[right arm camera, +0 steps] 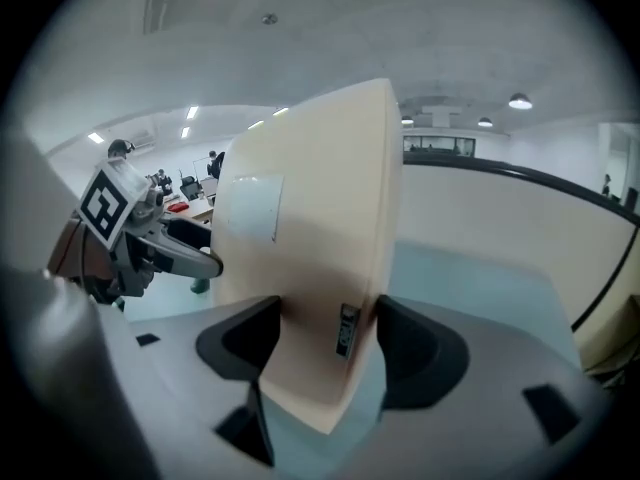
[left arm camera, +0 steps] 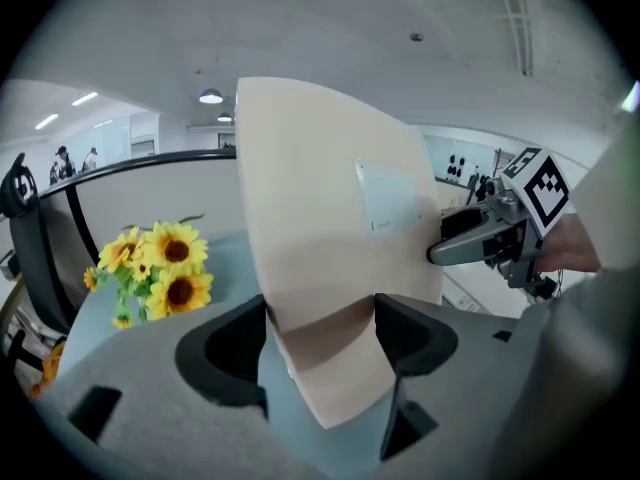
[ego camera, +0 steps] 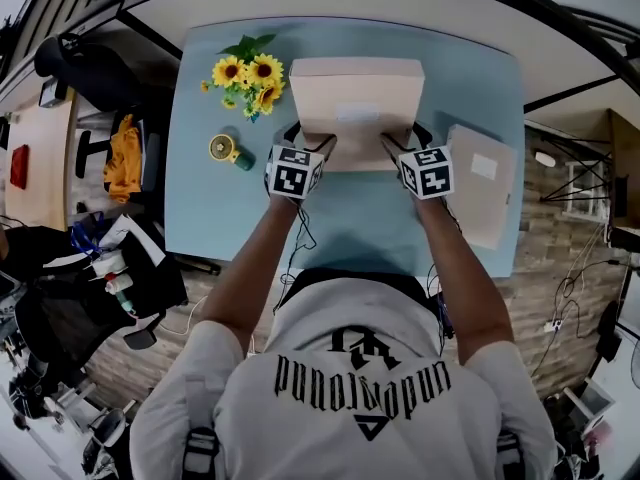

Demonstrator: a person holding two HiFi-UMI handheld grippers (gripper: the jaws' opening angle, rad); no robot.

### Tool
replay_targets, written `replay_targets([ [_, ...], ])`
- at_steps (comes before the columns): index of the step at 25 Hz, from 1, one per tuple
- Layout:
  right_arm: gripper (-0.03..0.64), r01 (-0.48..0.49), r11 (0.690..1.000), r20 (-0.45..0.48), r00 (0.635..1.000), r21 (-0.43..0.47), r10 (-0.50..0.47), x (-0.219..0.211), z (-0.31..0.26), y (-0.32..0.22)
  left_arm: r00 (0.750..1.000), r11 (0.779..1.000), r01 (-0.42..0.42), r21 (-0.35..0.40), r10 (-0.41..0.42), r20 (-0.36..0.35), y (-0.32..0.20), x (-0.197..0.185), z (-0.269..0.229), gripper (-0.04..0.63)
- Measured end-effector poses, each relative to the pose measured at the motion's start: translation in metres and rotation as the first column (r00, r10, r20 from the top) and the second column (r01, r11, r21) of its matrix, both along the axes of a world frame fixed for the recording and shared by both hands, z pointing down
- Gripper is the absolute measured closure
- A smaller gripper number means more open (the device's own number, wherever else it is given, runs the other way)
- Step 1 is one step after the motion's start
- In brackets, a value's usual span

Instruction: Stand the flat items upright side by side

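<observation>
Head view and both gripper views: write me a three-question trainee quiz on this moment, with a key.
1. True or false: the left gripper and the right gripper are both closed on the same beige box.
2. What lies flat on the blue table to the right of that box in the head view?
A) a second box
B) a red mug
C) an open laptop
3. Fill in: the flowers near the table's far left corner are ____.

Key: 1 true; 2 A; 3 sunflowers.
</observation>
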State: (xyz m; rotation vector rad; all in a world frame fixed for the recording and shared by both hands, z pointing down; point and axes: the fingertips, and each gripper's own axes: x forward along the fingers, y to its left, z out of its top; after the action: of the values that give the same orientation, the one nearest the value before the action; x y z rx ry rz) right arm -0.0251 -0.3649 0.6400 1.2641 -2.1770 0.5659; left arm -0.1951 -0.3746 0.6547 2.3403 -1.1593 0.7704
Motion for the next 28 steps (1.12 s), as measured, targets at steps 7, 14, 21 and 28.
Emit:
replay_targets([
  [7, 0.319, -0.061, 0.990, -0.038, 0.997, 0.125, 0.066, 0.022, -0.002, -0.011, 1.000, 0.993, -0.014, 0.118, 0.012, 0.022, -0.020, 0.022, -0.013, 0.250],
  [14, 0.321, -0.078, 0.979, -0.079, 0.992, 0.188, 0.094, 0.035, 0.008, -0.017, 1.000, 0.985, -0.021, 0.173, 0.017, 0.026, -0.031, 0.035, -0.002, 0.252],
  [21, 0.318, -0.070, 0.972, -0.094, 0.991, 0.223, 0.093, 0.035, 0.012, -0.016, 0.999, 0.983, -0.022, 0.184, 0.016, 0.034, -0.029, 0.039, 0.008, 0.249],
  [28, 0.289, -0.076, 0.971, -0.091, 0.991, 0.229, 0.099, 0.035, 0.012, -0.015, 1.000, 0.980, -0.026, 0.197, 0.024, 0.015, -0.027, 0.039, 0.006, 0.225],
])
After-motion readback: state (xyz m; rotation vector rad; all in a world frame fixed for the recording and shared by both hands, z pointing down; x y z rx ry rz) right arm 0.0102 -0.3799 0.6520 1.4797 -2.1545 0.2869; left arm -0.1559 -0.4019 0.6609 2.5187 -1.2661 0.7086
